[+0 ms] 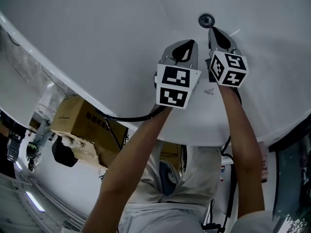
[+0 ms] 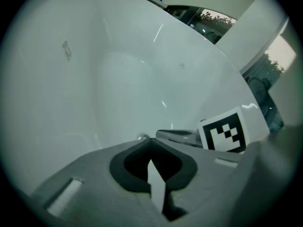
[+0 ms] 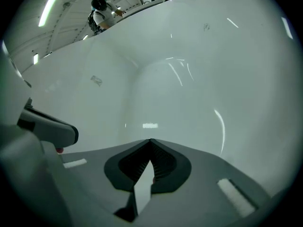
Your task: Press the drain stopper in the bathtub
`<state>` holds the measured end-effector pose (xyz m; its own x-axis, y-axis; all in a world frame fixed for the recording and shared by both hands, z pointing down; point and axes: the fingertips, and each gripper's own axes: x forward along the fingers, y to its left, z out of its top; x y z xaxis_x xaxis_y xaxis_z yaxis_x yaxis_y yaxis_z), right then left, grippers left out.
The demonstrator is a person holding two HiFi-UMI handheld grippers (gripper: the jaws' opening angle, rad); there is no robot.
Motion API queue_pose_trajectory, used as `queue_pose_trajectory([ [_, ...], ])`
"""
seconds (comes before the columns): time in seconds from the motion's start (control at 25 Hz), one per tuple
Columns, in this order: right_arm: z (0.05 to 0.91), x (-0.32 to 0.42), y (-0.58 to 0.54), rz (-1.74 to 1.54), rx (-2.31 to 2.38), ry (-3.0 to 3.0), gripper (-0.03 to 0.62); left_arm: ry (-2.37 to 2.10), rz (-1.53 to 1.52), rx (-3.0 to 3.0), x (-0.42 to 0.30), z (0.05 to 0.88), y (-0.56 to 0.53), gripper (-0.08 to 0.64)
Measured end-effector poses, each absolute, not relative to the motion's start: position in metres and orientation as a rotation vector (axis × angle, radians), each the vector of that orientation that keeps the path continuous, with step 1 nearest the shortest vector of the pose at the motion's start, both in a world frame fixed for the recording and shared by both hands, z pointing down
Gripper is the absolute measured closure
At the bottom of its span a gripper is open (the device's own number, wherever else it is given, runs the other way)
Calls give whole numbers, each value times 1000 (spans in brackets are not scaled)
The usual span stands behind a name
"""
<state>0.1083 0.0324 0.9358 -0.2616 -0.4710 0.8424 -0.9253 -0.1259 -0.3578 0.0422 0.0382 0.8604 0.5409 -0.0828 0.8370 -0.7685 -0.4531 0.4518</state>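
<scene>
The round dark metal drain stopper [image 1: 206, 20] sits in the floor of the white bathtub [image 1: 112, 33]. My right gripper [image 1: 212, 29] is shut with nothing in it, its tip just short of the stopper. My left gripper [image 1: 192, 42] is also shut and empty, beside the right one and a little farther back. In the left gripper view only an edge of the stopper [image 2: 143, 137] peeks over the closed jaws, with the right gripper [image 2: 177, 135] to its right. The right gripper view shows only bare tub wall beyond its own closed jaws; the stopper is hidden there.
The tub rim [image 1: 73, 89] curves across the lower left. Outside it stand a cardboard box [image 1: 80, 118] and a black cable [image 1: 131, 118]. A person [image 3: 102, 13] stands beyond the far rim. Windows [image 2: 208, 20] show past the tub's edge.
</scene>
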Motion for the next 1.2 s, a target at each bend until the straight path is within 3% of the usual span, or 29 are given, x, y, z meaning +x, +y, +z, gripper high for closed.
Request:
queue_pose_trajectory([
  [1.2, 1053, 113, 48, 1482, 1387, -1490, 589, -612, 1039, 1810, 47, 930, 51, 563],
])
